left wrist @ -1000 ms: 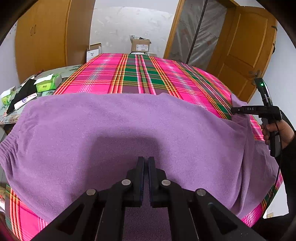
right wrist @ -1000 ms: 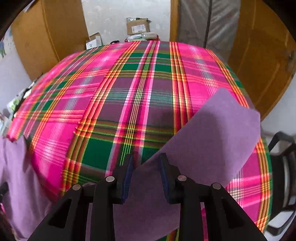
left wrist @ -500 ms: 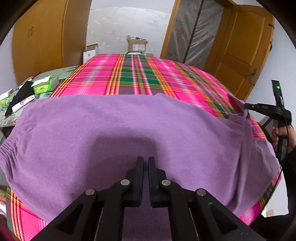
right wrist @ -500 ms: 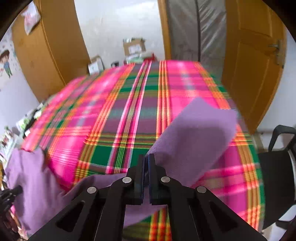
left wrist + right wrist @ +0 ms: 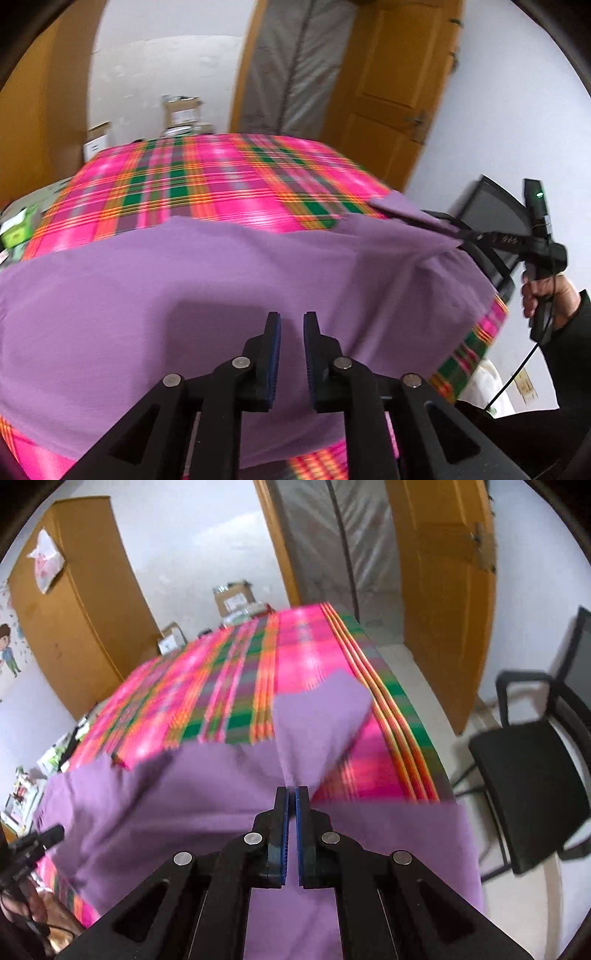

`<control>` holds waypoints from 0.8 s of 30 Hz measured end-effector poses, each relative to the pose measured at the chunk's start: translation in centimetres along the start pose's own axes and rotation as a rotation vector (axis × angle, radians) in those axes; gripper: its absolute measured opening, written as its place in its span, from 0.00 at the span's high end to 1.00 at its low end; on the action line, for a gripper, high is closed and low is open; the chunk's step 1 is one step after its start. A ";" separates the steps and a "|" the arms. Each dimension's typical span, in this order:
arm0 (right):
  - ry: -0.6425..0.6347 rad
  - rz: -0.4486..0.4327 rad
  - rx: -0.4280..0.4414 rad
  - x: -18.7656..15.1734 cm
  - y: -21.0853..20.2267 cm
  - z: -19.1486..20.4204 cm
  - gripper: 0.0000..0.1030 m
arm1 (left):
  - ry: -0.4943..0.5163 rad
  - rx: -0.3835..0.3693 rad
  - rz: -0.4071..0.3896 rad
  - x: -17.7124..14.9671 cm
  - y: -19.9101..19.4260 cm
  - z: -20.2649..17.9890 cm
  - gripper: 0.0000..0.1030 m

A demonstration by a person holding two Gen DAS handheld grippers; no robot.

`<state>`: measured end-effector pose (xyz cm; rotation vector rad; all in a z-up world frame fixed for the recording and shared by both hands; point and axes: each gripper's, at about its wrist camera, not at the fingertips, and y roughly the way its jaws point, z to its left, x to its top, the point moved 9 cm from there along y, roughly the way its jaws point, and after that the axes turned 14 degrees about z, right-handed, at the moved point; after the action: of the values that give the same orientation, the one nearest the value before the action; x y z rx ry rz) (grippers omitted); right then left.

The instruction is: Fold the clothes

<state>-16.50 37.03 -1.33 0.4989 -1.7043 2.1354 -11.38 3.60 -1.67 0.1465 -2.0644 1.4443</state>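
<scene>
Right tool [image 5: 291, 794] has lifted soft purple cloth [image 5: 184, 295].

Soft, matt purple fleece-like garment [image 5: 229, 295] beneath the matt black plastic left hand-held gripper [image 5: 291, 325]; ahead of it, woven pink-and-green plaid cloth [image 5: 207, 184]; beyond, smooth, semi-gloss orange-brown wooden door [image 5: 391, 85]; gripper pads [image 5: 274, 354] ribbed blue.

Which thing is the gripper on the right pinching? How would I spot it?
Look at the big table with the pink and green checked cloth. A plain purple garment lies across its near end. The right gripper pinches a fold of it, pulled up into a point; it is the only plain, stripeless fabric there.
</scene>
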 end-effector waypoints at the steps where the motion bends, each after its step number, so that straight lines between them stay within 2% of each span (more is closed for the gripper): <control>1: 0.003 0.010 -0.005 -0.7 0.0 -0.4 0.94 | 0.016 -0.010 0.005 0.1 0.3 -0.7 0.84; 4: -0.011 0.007 -0.024 -1.7 -0.5 -0.7 0.89 | 0.060 -0.037 0.026 0.3 1.5 -2.8 0.78; 6: -0.040 -0.019 -0.039 -1.1 -0.8 -0.3 0.70 | 0.091 -0.052 0.039 0.5 2.3 -4.1 0.74; 7: -0.063 -0.030 -0.048 -0.6 -1.0 0.2 0.68 | 0.107 -0.057 0.043 0.6 2.6 -4.7 0.73; 10: -0.135 -0.038 -0.066 0.9 -0.5 1.6 0.68 | 0.147 -0.061 0.053 1.0 3.7 -6.0 0.69; 16: -0.260 0.055 -0.127 4.1 4.7 3.2 0.68 | 0.177 -0.059 0.108 1.4 6.6 -6.9 0.69; 24: -0.306 0.168 -0.149 5.5 9.5 2.8 0.69 | 0.222 -0.071 0.151 1.2 8.7 -8.3 0.69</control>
<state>-25.77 32.65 -6.11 0.6909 -2.1220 2.1071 -12.56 14.70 -6.29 -0.1939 -1.9743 1.4039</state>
